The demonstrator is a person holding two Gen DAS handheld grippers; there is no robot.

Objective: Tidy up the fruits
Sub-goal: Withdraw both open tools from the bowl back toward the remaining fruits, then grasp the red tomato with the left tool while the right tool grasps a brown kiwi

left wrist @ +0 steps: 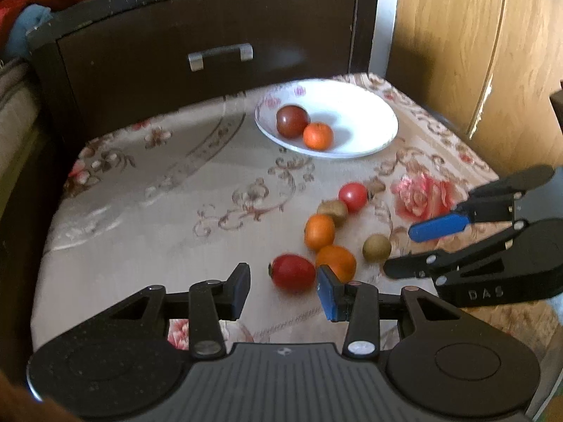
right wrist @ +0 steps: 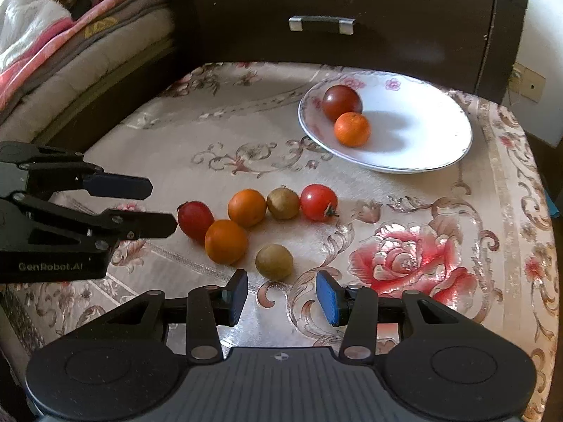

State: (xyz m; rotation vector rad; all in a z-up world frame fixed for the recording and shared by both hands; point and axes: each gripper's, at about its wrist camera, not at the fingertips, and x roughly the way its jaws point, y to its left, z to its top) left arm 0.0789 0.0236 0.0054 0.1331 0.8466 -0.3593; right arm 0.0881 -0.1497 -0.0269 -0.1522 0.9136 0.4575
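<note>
A white plate [right wrist: 422, 133] at the back right holds a dark red tomato [right wrist: 342, 102] and a small orange [right wrist: 352, 129]. On the flowered cloth lie loose fruits: two red tomatoes [right wrist: 195, 218] [right wrist: 318, 202], two oranges [right wrist: 226, 241] [right wrist: 246, 207] and two brown kiwis [right wrist: 282, 203] [right wrist: 274, 261]. My left gripper [left wrist: 283, 290] is open, just short of the near red tomato [left wrist: 292, 273]. My right gripper [right wrist: 281, 293] is open, with the near kiwi just beyond its fingertips. Each gripper also shows in the other's view, the left [right wrist: 158, 207] and the right [left wrist: 404, 249].
A dark wooden drawer unit [right wrist: 334, 24] with a metal handle stands behind the table. Folded bedding [right wrist: 52, 42] lies at the left. A wooden wardrobe [left wrist: 475, 52] stands at the right. The left half of the cloth [left wrist: 140, 193] carries no fruit.
</note>
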